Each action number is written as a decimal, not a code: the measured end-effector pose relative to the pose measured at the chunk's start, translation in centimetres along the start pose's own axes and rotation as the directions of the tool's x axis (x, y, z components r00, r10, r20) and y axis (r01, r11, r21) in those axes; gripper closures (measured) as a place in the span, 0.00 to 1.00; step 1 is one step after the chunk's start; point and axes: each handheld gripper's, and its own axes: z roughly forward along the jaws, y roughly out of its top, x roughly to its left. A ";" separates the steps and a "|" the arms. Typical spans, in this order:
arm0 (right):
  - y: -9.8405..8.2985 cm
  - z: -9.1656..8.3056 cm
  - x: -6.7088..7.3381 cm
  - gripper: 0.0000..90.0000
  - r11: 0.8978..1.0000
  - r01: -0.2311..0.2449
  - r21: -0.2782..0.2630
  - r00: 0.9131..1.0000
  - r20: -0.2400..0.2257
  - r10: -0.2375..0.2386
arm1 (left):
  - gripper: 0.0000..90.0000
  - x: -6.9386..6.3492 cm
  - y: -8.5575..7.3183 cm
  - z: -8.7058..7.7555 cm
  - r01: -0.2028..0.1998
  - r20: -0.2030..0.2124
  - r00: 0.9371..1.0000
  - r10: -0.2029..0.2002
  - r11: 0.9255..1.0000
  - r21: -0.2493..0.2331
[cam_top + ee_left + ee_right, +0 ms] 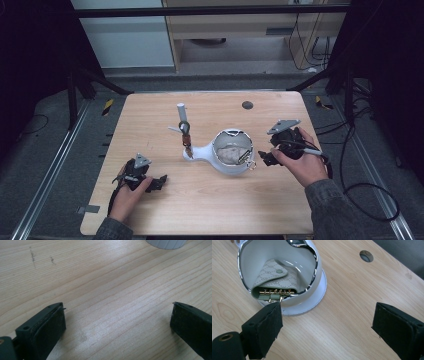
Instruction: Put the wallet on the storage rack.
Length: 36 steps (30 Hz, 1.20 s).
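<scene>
A white bowl (231, 153) with a chrome rim and a long spout-like arm stands upright near the table's middle. Inside it lies a pale grey-green key case (275, 277) — folded, patterned, snap flap shut — tilted against the bowl's wall, its row of gold hooks resting over the rim.

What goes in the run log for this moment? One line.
right gripper: open, beside bowl | key case: in bowl | left gripper: open, over table

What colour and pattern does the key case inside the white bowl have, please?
The key case is pale beige with a repeating small monogram print, clearest in the right gripper view.
</scene>
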 end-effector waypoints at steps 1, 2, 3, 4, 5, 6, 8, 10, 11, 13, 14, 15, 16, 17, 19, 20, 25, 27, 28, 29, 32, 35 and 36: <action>-0.3 0.0 -0.1 0.10 1.000 -0.008 -0.006 1.000 0.003 0.008 | 0.00 0.0 0.0 0.0 0.000 0.000 1.000 0.000 1.000 0.000; -0.5 0.1 -0.2 0.10 1.000 -0.019 -0.012 1.000 0.003 0.019 | 0.00 0.0 0.0 0.0 0.000 0.000 1.000 0.000 1.000 0.000; -0.6 0.2 -0.3 0.10 1.000 -0.022 -0.015 1.000 0.004 0.022 | 0.00 0.0 0.0 0.0 -0.002 0.000 1.000 0.002 1.000 0.002; -0.8 0.2 -0.3 0.10 0.999 -0.028 -0.018 1.000 0.008 0.028 | 0.00 0.0 0.0 0.0 0.000 0.000 1.000 0.000 1.000 0.000; -1.0 0.3 -0.4 0.10 0.999 -0.036 -0.024 0.999 0.016 0.036 | 0.00 0.0 0.0 0.0 0.000 0.000 1.000 0.000 1.000 0.000; -1.2 0.3 -0.4 0.10 0.999 -0.042 -0.027 0.999 0.015 0.042 | 0.00 0.0 0.0 0.0 0.000 0.000 1.000 0.000 1.000 0.000; -1.7 0.5 -0.5 0.10 0.998 -0.055 -0.038 0.998 0.021 0.056 | 0.00 0.0 0.0 0.0 0.000 0.000 1.000 0.000 1.000 0.000; -2.2 0.6 -0.6 0.10 0.997 -0.068 -0.047 0.997 0.026 0.069 | 0.00 0.0 0.0 0.0 0.000 0.000 1.000 0.000 1.000 0.000; -2.5 0.6 -0.6 0.10 0.996 -0.077 -0.052 0.997 0.029 0.078 | 0.00 0.0 0.0 0.0 0.000 0.000 1.000 0.000 1.000 0.000; -3.1 0.7 -0.6 0.10 0.994 -0.094 -0.059 0.995 0.025 0.096 | 0.00 0.0 0.0 0.0 0.000 0.000 1.000 0.000 1.000 0.000; -3.3 0.7 -0.6 0.10 0.993 -0.097 -0.060 0.995 0.024 0.099 | 0.00 0.0 0.0 0.0 0.000 0.000 1.000 0.000 1.000 0.000; -3.6 0.8 -0.5 0.10 0.993 -0.104 -0.059 0.994 0.020 0.105 | 0.00 0.0 0.0 0.0 0.000 0.000 1.000 0.000 1.000 0.000; -3.9 0.8 -0.5 0.10 0.993 -0.106 -0.056 0.994 0.017 0.107 | 0.00 0.0 0.0 0.0 0.000 0.000 1.000 0.000 1.000 0.000; -4.1 0.9 -0.5 0.10 0.992 -0.109 -0.056 0.994 0.018 0.110 | 0.00 0.0 0.0 0.0 0.000 0.000 1.000 0.000 1.000 0.000; -4.3 1.0 -0.5 0.10 0.992 -0.111 -0.055 0.994 0.017 0.112 | 0.00 0.0 0.0 0.0 0.000 0.001 1.000 0.000 1.000 0.000; -5.0 1.1 -0.5 0.10 0.991 -0.124 -0.051 0.992 0.019 0.125 | 0.00 0.0 0.0 0.0 0.000 0.001 1.000 0.000 1.000 0.000; -6.4 1.7 -0.4 0.10 0.986 -0.160 -0.045 0.987 0.016 0.161 | 0.00 0.0 0.0 0.0 -0.001 0.000 1.000 0.001 1.000 0.000; -6.9 1.9 -0.4 0.10 0.984 -0.173 -0.044 0.985 0.018 0.174 | 0.00 0.0 0.0 0.0 -0.001 0.000 1.000 0.001 1.000 0.000; -7.1 2.0 -0.4 0.10 0.982 -0.182 -0.040 0.983 0.014 0.183 | 0.00 0.0 0.0 0.0 0.000 0.000 1.000 0.000 1.000 0.000; -7.4 2.2 -0.5 0.10 0.982 -0.183 -0.042 0.983 0.013 0.183 | 0.00 0.0 0.0 0.0 0.000 0.000 1.000 0.000 1.000 0.000; -8.0 2.6 -0.4 0.10 0.979 -0.202 -0.038 0.979 0.009 0.202 | 0.00 0.0 0.0 0.0 -0.003 0.001 1.000 0.003 1.000 0.002; -8.6 3.0 -0.3 0.10 0.976 -0.216 -0.030 0.976 0.002 0.216 | 0.00 0.0 0.0 0.0 -0.001 0.000 1.000 0.001 1.000 0.000; -8.7 3.1 -0.3 0.10 0.976 -0.218 -0.027 0.976 0.003 0.218 | 0.00 0.0 0.0 0.0 -0.001 0.001 1.000 0.001 1.000 0.000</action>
